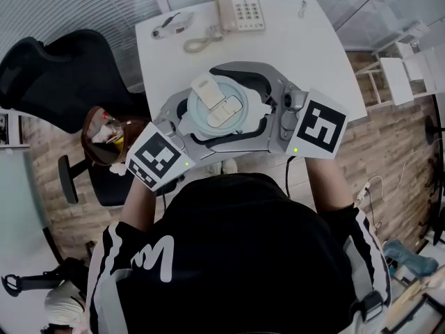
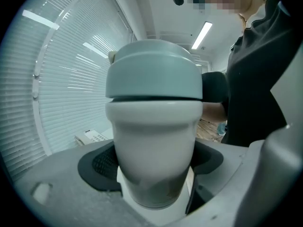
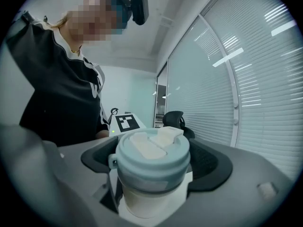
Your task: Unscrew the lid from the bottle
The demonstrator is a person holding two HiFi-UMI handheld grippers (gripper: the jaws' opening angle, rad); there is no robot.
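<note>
Two hand-held grippers close on one bottle. The person stands at the near edge of the white table (image 1: 306, 40) and holds the bottle (image 2: 154, 136) upright in front of the chest.

Left gripper (image 2: 151, 161): its jaws are clamped on the bottle's white body. One dark pad (image 2: 97, 162) presses each flank, and the lid stands clear above them.

Right gripper (image 3: 154, 165): it is set higher, with its jaws clasped round the pale blue-green lid (image 1: 198, 113). Its pads (image 3: 210, 167) lie against opposite sides of the rim. The lid's white flip cap faces upward between the pads.

In the head view the two pairs of jaws come in from opposite sides and ring the bottle, and the lid sits on the bottle's neck. A telephone (image 1: 238, 9) rests at the table's far end. A black office chair (image 1: 55, 75) stands to the person's left.
</note>
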